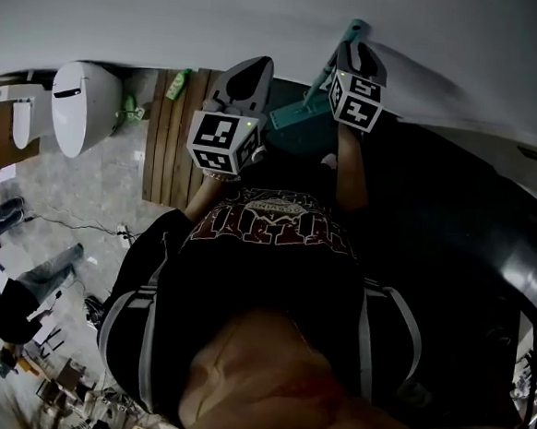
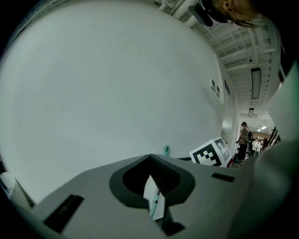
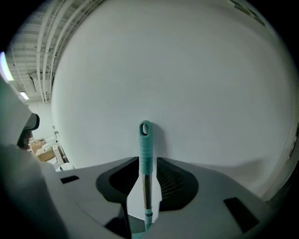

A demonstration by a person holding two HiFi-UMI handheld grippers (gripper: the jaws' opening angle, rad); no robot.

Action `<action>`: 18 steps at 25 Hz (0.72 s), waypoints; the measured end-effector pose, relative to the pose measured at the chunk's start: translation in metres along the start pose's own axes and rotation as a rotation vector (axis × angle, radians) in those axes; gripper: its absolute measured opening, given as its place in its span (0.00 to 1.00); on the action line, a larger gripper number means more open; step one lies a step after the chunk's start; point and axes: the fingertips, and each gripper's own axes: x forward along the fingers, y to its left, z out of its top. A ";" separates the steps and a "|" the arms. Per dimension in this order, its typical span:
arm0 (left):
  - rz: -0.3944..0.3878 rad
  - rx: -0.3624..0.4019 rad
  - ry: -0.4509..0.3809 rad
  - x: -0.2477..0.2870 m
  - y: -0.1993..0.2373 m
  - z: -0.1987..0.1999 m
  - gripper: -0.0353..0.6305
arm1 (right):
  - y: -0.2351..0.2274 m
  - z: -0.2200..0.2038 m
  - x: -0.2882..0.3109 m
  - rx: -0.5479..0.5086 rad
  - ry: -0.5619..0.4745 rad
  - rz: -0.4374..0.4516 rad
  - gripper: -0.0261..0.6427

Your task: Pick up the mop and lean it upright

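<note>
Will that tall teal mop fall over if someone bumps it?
Probably: the teal-handled mop seems to lean on the white wall by only its looped tip, so it may slide sideways. Its straight pole looks stiff, not floppy.

1. The mop (image 3: 145, 144) had a ribbed teal plastic grip above a shiny metal shaft.
2. The wall (image 3: 196, 70) was smooth, matt white.
3. The right gripper (image 3: 145, 163) was matt grey plastic with dark ribbed pads (image 3: 172, 182).
4. The slats (image 1: 167, 145) were wood.
5. The toilet (image 1: 80, 111) was glossy white.
6. The shirt (image 1: 263, 283) was black cloth.
</note>
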 end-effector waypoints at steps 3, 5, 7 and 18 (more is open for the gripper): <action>-0.010 0.005 -0.001 0.001 -0.007 0.000 0.12 | -0.003 0.002 -0.009 0.003 -0.011 0.007 0.23; -0.016 0.007 -0.001 0.001 -0.009 0.000 0.12 | -0.002 0.003 -0.014 0.005 -0.018 0.011 0.22; -0.018 0.006 -0.002 0.001 -0.011 0.001 0.12 | -0.002 0.004 -0.019 0.001 -0.027 0.012 0.17; -0.058 0.014 0.000 0.012 -0.057 -0.003 0.12 | -0.016 0.011 -0.070 -0.031 -0.077 0.047 0.07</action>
